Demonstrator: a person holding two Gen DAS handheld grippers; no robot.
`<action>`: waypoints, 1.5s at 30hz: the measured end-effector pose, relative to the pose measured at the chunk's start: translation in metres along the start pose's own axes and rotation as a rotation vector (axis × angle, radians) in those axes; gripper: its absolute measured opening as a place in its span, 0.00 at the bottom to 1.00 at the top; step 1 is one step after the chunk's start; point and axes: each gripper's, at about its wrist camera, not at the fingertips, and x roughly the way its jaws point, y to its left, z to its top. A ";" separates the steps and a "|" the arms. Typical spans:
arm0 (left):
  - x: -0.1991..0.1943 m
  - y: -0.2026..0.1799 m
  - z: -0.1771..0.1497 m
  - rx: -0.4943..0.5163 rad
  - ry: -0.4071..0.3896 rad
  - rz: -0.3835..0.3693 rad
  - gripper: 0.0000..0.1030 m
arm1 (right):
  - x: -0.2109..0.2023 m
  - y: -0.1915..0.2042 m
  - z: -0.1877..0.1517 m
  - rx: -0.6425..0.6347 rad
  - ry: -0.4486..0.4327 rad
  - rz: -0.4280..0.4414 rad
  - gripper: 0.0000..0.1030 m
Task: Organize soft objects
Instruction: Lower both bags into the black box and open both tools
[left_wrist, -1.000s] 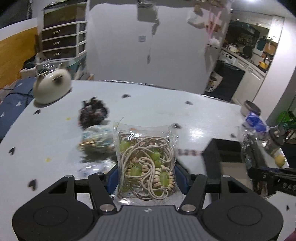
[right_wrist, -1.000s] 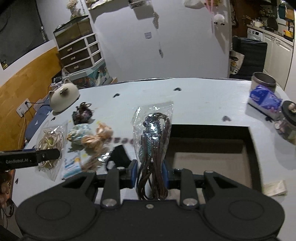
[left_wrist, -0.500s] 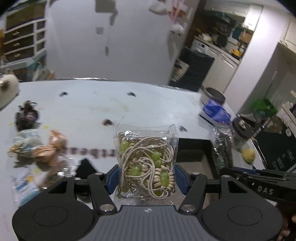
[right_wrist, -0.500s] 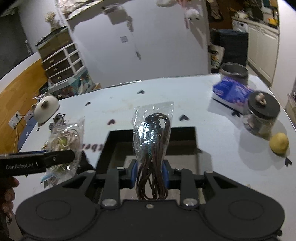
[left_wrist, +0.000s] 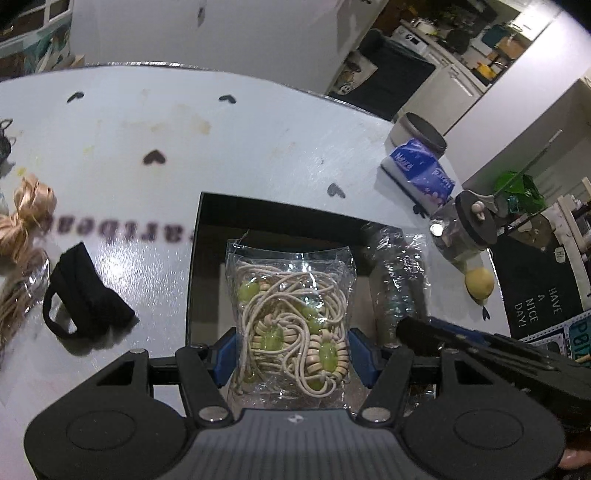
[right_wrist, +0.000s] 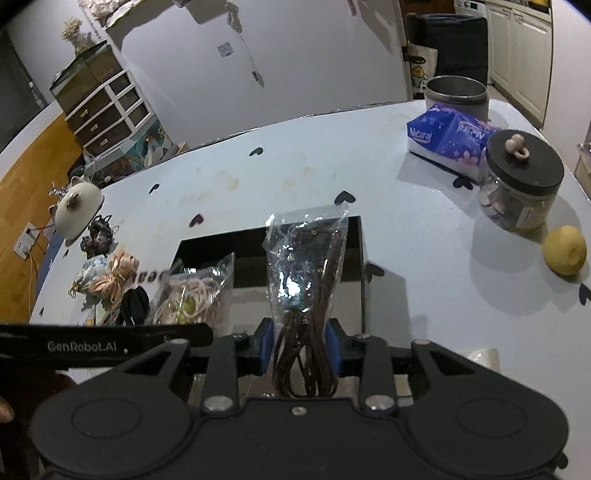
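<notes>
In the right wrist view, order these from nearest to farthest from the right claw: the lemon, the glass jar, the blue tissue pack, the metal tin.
From the right claw:
1. Lemon, at the right edge.
2. Glass jar, behind the lemon.
3. Blue tissue pack, farther back, beside the jar.
4. Metal tin, at the far table edge.

The black box (left_wrist: 207, 258) on the tabletop (left_wrist: 258, 140) shows only its far and left walls in the left wrist view; its floor lies behind the clear bag of beige cords and green beads (left_wrist: 291, 325) and the left hand-held gripper (left_wrist: 291, 350). The bag's lower edge drops behind that gripper's body. In the right wrist view, the bag of brown cords (right_wrist: 306, 295) covers the box's middle. A peach ribbon bow (left_wrist: 26, 218) is cut by the frame's left edge. Printed lettering (left_wrist: 122, 229) on the tabletop is blurred.
</notes>
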 end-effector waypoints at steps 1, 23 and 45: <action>0.002 0.001 0.000 -0.007 0.005 0.004 0.61 | 0.000 -0.001 0.001 0.002 -0.004 0.006 0.35; -0.021 -0.010 -0.008 0.098 -0.075 0.117 0.60 | 0.008 -0.002 0.008 -0.015 0.029 0.057 0.21; -0.037 -0.008 -0.016 0.112 -0.113 0.090 0.50 | 0.015 0.013 -0.003 -0.112 0.075 -0.025 0.18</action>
